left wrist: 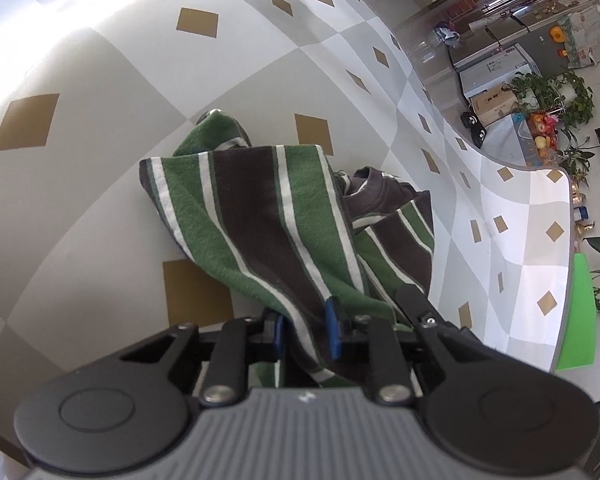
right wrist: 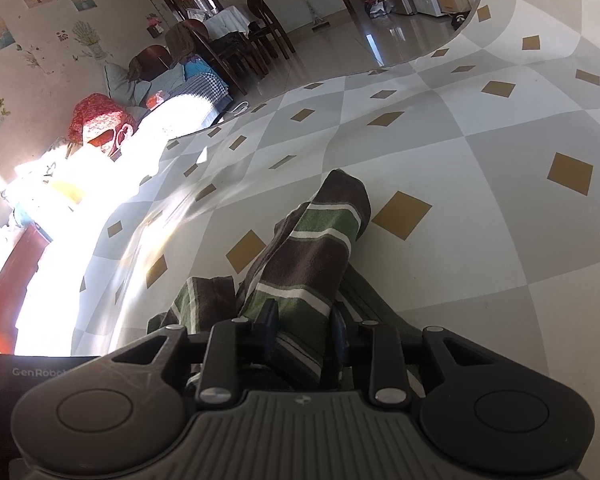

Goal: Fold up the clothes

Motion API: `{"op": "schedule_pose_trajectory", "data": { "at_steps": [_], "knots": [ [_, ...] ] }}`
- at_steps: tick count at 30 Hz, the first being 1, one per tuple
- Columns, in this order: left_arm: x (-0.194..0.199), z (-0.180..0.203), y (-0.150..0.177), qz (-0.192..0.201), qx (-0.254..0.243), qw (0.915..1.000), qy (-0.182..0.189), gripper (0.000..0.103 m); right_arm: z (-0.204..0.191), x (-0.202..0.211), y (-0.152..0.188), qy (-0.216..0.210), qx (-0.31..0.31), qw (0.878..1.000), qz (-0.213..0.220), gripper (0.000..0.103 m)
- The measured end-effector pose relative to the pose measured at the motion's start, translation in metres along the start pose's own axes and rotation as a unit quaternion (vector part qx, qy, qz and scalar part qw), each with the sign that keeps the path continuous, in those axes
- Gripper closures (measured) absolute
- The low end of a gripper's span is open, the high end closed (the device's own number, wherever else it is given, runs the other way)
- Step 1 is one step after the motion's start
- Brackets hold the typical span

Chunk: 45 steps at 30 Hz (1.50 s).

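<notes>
A striped garment (left wrist: 268, 216) in green, dark brown and white lies bunched on a checked tablecloth (left wrist: 100, 128). My left gripper (left wrist: 305, 330) is shut on a fold of it, cloth pinched between the blue pads (left wrist: 333, 332). A dark collar part (left wrist: 380, 192) lies further right. In the right wrist view the same striped garment (right wrist: 312, 248) rises from the cloth (right wrist: 480, 184) into my right gripper (right wrist: 305, 330), which is shut on it. The part of the fabric under both grippers is hidden.
The table edge (left wrist: 562, 272) curves at the right, with a green panel (left wrist: 578, 312), plants and boxes on the floor beyond. In the right wrist view, dining chairs (right wrist: 260, 28) and a sofa stand past the table's far edge. Strong glare at left.
</notes>
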State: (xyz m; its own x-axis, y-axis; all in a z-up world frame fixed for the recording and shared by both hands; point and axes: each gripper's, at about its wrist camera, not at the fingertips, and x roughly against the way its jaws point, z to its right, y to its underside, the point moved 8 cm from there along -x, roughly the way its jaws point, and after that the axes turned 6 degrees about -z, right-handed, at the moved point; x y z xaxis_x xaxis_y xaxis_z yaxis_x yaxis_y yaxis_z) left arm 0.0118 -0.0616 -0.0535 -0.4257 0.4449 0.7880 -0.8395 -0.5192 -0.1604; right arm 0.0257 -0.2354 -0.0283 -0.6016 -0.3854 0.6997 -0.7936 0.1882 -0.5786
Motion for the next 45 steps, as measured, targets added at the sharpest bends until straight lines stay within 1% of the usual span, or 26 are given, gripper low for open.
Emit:
{"op": "schedule_pose_trajectory", "data": {
  "at_steps": [1, 5, 9, 11, 14, 17, 18, 20, 21, 22, 23, 24, 25, 26, 28, 29, 31, 35, 36, 37, 40, 45],
  "knots": [
    [0.002, -0.001, -0.001, 0.007, -0.011, 0.9999, -0.010, 0.087, -0.002, 0.001, -0.001, -0.002, 0.004, 1.000, 0.004, 0.088],
    [0.010, -0.010, -0.010, 0.030, -0.031, 0.9981, -0.045, 0.088, -0.008, 0.007, -0.004, 0.000, 0.024, 0.999, 0.026, 0.091],
    [0.022, -0.022, -0.024, 0.052, -0.046, 0.9948, -0.074, 0.088, -0.009, 0.023, -0.017, 0.027, 0.041, 0.996, 0.073, 0.092],
    [0.026, -0.029, -0.029, 0.059, -0.043, 0.9938, -0.084, 0.088, -0.008, 0.033, -0.024, 0.043, 0.046, 0.993, 0.100, 0.097],
    [0.029, -0.046, -0.037, 0.061, -0.021, 0.9934, -0.095, 0.088, -0.001, 0.048, -0.037, 0.061, 0.037, 0.989, 0.133, 0.097],
    [0.031, -0.063, -0.043, 0.064, 0.000, 0.9923, -0.106, 0.088, 0.016, 0.048, -0.041, 0.062, -0.001, 0.990, 0.125, 0.096],
    [0.032, -0.067, -0.043, 0.063, 0.006, 0.9929, -0.101, 0.086, 0.020, 0.047, -0.040, 0.060, -0.013, 0.991, 0.119, 0.094],
    [0.033, -0.072, -0.043, 0.060, 0.017, 0.9939, -0.091, 0.085, 0.026, 0.041, -0.038, 0.045, -0.037, 0.993, 0.098, 0.088],
    [0.034, -0.071, -0.041, 0.057, 0.016, 0.9945, -0.086, 0.083, 0.027, 0.039, -0.036, 0.039, -0.044, 0.994, 0.092, 0.079],
    [0.035, -0.070, -0.040, 0.054, 0.015, 0.9951, -0.081, 0.079, 0.027, 0.038, -0.035, 0.033, -0.049, 0.994, 0.087, 0.073],
    [0.036, -0.069, -0.038, 0.052, 0.013, 0.9957, -0.076, 0.076, 0.027, 0.036, -0.034, 0.029, -0.052, 0.995, 0.083, 0.071],
    [0.037, -0.066, -0.034, 0.049, 0.011, 0.9961, -0.072, 0.071, 0.027, 0.034, -0.033, 0.026, -0.054, 0.995, 0.076, 0.067],
    [0.038, -0.063, -0.031, 0.046, 0.008, 0.9966, -0.068, 0.064, 0.026, 0.033, -0.032, 0.022, -0.056, 0.996, 0.071, 0.064],
    [0.039, -0.059, -0.027, 0.042, 0.008, 0.9971, -0.063, 0.060, 0.026, 0.031, -0.030, 0.017, -0.057, 0.996, 0.067, 0.063],
    [0.041, -0.053, -0.021, 0.038, 0.009, 0.9978, -0.053, 0.047, 0.025, 0.029, -0.027, 0.008, -0.062, 0.996, 0.059, 0.061],
    [0.042, -0.049, -0.017, 0.036, 0.009, 0.9982, -0.047, 0.044, 0.025, 0.028, -0.026, 0.004, -0.064, 0.996, 0.056, 0.061],
    [0.042, -0.043, -0.011, 0.032, 0.011, 0.9988, -0.035, 0.030, 0.024, 0.026, -0.023, -0.005, -0.068, 0.996, 0.049, 0.059],
    [0.036, -0.035, -0.003, 0.013, 0.027, 0.9995, -0.010, 0.025, 0.020, 0.023, -0.018, -0.023, -0.076, 0.996, 0.035, 0.057],
    [0.034, -0.035, -0.001, 0.008, 0.037, 0.9993, -0.006, 0.021, 0.019, 0.021, -0.017, -0.027, -0.078, 0.996, 0.030, 0.057],
    [0.031, -0.035, 0.000, 0.003, 0.046, 0.9989, -0.001, 0.019, 0.018, 0.020, -0.015, -0.031, -0.079, 0.996, 0.025, 0.056],
    [0.025, -0.035, 0.004, -0.011, 0.069, 0.9974, 0.015, 0.018, 0.014, 0.015, -0.012, -0.037, -0.078, 0.996, 0.016, 0.056],
    [0.024, -0.027, 0.003, -0.009, 0.074, 0.9968, 0.029, 0.013, 0.009, 0.008, -0.007, -0.037, -0.069, 0.997, 0.003, 0.056]
  ]
}}
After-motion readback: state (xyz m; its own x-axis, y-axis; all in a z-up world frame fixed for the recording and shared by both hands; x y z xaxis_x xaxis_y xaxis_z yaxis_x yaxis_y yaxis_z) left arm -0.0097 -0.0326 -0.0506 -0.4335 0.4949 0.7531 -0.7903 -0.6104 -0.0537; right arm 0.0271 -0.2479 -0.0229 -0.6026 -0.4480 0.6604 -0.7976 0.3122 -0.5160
